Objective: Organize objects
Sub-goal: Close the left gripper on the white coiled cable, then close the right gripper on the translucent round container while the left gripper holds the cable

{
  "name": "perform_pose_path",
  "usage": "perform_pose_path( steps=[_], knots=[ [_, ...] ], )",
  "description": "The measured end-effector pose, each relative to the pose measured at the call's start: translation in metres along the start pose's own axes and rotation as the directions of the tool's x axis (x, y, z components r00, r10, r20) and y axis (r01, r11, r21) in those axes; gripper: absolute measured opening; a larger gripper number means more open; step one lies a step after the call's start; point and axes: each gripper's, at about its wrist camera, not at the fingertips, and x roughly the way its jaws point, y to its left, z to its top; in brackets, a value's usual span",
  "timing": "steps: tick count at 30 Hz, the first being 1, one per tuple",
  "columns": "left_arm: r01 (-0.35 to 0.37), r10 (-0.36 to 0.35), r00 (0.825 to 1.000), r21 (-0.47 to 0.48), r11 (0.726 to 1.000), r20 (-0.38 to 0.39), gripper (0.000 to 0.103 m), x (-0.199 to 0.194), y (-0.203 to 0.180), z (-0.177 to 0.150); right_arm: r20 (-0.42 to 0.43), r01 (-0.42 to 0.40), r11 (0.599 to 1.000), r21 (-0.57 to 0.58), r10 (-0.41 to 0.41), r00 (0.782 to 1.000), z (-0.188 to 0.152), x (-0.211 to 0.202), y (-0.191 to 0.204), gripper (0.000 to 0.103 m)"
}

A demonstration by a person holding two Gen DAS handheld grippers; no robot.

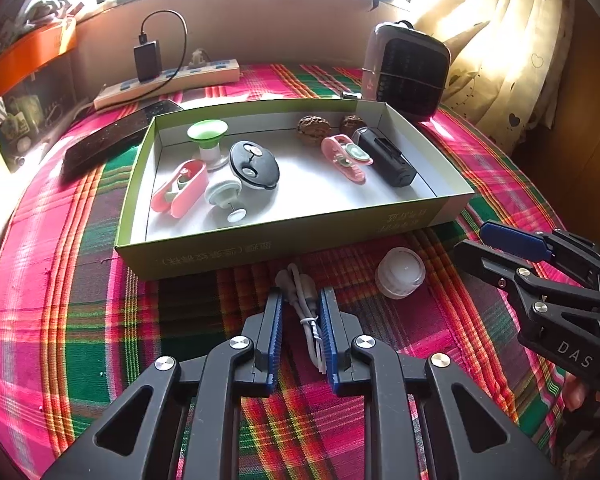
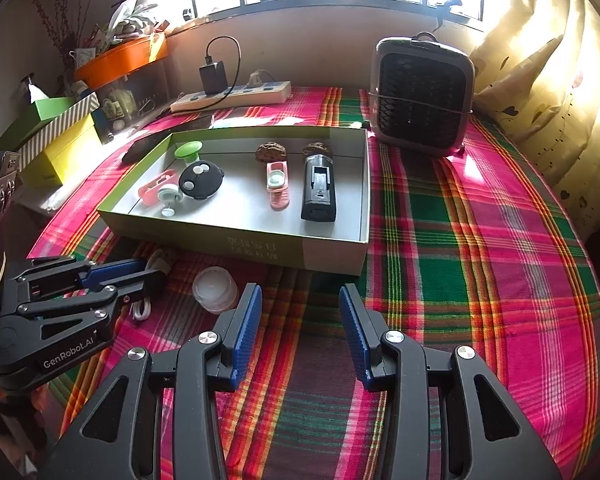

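Observation:
My left gripper (image 1: 301,294) is shut on a bundled white cable (image 1: 306,312) that lies on the plaid cloth just in front of the box. The same cable (image 2: 142,314) pokes out under that left gripper (image 2: 154,272) in the right wrist view. A shallow green-sided box (image 1: 260,248) holds pink clips (image 1: 180,190), a black round case (image 1: 254,164), a green suction cup (image 1: 207,132), two walnuts (image 1: 313,128) and a black device (image 1: 384,158). A small white round jar (image 1: 400,272) stands on the cloth between the grippers. My right gripper (image 2: 300,290) hangs open over bare cloth, holding nothing.
A grey fan heater (image 2: 422,100) stands at the back right, a power strip (image 2: 232,98) with a black charger along the back wall. A black flat device (image 1: 112,140) lies left of the box. Stacked boxes (image 2: 60,136) and an orange tray sit far left; a curtain hangs right.

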Motion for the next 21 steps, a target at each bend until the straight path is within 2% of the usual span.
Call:
perform_pose_path(
  steps=[14, 21],
  knots=[
    [-0.003, 0.003, 1.000, -0.044, 0.999, 0.013, 0.016, -0.005, 0.024, -0.004, -0.007, -0.084, 0.995, -0.055, 0.083, 0.997, 0.001, 0.006, 0.027, 0.042],
    [0.010, -0.009, 1.000, -0.053, 0.999, 0.019, 0.016, -0.005, 0.032, -0.005, -0.035, -0.088, 0.993, -0.072, 0.086, 0.996, 0.003, 0.016, 0.039, 0.042]
  ],
)
